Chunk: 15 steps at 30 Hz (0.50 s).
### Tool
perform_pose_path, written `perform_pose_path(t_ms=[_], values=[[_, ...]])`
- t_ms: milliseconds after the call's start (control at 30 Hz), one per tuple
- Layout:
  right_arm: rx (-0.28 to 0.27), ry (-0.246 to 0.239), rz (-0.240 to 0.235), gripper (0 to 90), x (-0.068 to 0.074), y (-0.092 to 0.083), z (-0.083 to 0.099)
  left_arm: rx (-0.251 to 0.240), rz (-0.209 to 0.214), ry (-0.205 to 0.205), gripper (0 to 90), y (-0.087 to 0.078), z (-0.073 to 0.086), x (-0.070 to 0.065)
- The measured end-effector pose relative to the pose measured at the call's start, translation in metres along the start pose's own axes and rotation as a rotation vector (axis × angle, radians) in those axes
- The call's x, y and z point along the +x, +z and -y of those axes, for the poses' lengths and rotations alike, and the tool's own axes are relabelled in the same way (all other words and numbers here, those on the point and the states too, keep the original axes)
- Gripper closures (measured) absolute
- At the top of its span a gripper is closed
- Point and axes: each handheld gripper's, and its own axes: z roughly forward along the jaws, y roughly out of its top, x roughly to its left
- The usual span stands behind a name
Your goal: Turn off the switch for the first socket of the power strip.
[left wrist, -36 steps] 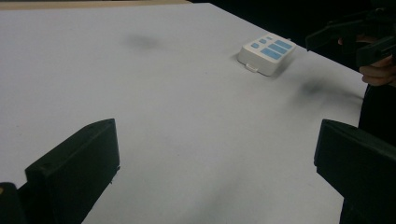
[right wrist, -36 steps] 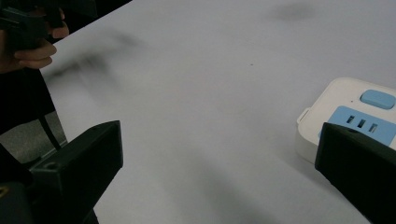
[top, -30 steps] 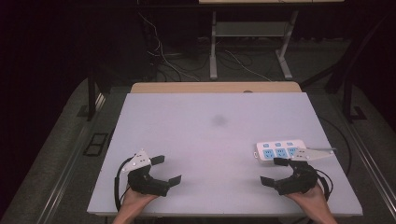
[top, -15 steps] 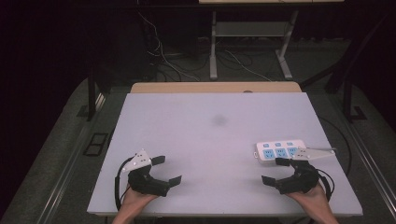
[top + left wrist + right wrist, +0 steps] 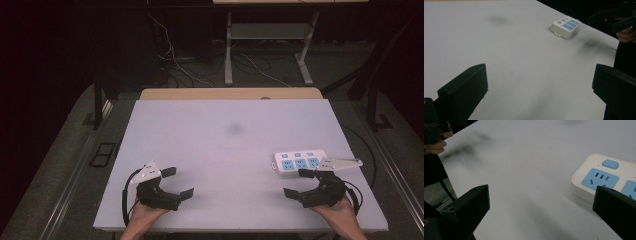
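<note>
— What's around my claws?

— A flat, matte, pale bench [image 5: 230, 150] with a faint dark smudge [image 5: 234, 129] mid-surface; nothing lies between my right claw [image 5: 300, 183] and the power strip [image 5: 299, 163].

— The strip itself?

— A white, rounded plastic block with blue sockets and blue buttons, lying flat near the bench's right edge, just beyond my right claw, whose jaws are spread wide.

— The left?

— My left claw [image 5: 178, 182] is spread too, well apart from the strip, holding nothing.
</note>
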Motion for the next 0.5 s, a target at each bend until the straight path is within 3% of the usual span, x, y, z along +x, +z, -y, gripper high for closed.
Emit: perform_pose_path(t_ms=[500], values=[[0.027,-0.016,0.014,0.7,-0.007,-0.011,-0.013,-0.001,-0.006,-0.004,0.0,0.0,0.0,0.001]])
